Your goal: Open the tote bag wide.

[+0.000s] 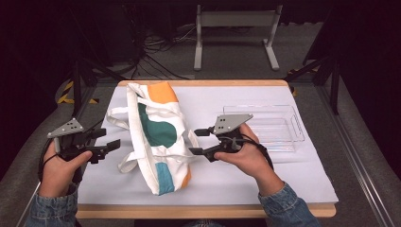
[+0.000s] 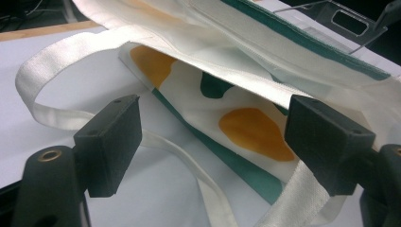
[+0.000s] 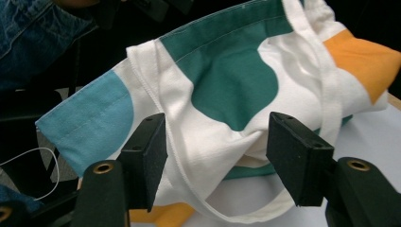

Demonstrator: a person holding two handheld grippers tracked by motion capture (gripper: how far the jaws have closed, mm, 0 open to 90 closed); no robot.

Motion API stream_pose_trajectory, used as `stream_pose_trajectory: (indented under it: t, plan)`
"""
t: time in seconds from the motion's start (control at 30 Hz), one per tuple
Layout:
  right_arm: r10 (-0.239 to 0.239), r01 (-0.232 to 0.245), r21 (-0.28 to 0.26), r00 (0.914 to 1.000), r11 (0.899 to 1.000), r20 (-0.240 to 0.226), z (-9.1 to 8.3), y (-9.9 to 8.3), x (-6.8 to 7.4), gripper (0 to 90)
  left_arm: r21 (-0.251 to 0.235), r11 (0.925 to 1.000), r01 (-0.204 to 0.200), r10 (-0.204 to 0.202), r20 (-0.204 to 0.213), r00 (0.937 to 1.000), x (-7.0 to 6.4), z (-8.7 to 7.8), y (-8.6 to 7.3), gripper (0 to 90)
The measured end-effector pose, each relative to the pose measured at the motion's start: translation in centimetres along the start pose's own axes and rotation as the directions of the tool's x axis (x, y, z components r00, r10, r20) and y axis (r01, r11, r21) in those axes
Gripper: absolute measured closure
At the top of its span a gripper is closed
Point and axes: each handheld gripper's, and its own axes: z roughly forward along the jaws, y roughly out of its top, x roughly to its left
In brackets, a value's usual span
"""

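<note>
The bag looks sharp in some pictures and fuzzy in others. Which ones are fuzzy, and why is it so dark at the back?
High view: the lit white table is bright, the floor behind dim, and the tote bag a little soft. Left gripper view: the bag's weave is crisp up close, though the clear tray blurs. Right gripper view: the bag is fairly sharp, while the denim sleeve is dim and soft.

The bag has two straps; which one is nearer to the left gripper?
The strap looping out from the bag's left edge; the other lies by the right gripper.
</note>
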Motion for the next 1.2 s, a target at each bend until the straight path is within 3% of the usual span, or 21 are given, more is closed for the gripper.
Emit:
stream_pose_trajectory:
  t: [0.23, 0.6, 0.73, 0.87, 1.0, 1.2]
  plan:
    - [-0.014, 0.015, 0.01, 0.999, 1.0, -0.043, 1.9, -0.3, 0.8, 41.3, 0.0, 0.9999, -0.011, 0.011, 0.0, 0.9999, -0.2, -0.2, -0.1, 18.8]
    - [0.001, 0.001, 0.028, 0.9958, 1.0, -0.092, 4.0, -1.0, 1.6, 53.3, -0.005, 0.9995, -0.032, 0.032, 0.003, 0.9995, -0.6, 0.1, 0.0, 14.9]
    - [0.009, -0.006, 0.034, 0.995, 0.999, -0.099, 4.2, -1.3, 1.6, 61.8, -0.003, 0.9993, -0.038, 0.038, 0.007, 0.9992, -0.9, 0.1, 0.1, 14.3]
    - [-0.027, 0.032, 0.053, 0.9958, 0.998, -0.088, 4.1, -1.3, 1.7, 77.9, 0.007, 0.9985, -0.054, 0.054, 0.024, 0.9982, -1.1, 0.2, 0.2, 13.8]
    - [-0.021, 0.027, 0.064, 0.9951, 0.998, -0.097, 4.1, -1.4, 1.7, 87.1, 0.014, 0.9975, -0.069, 0.069, 0.032, 0.9971, -1.3, 0.2, 0.2, 13.4]
    - [-0.03, 0.034, 0.048, 0.9949, 0.998, -0.096, 3.7, -1.2, 1.8, 88.0, 0.016, 0.9973, -0.072, 0.071, 0.055, 0.996, -1.6, 0.1, 0.3, 13.3]
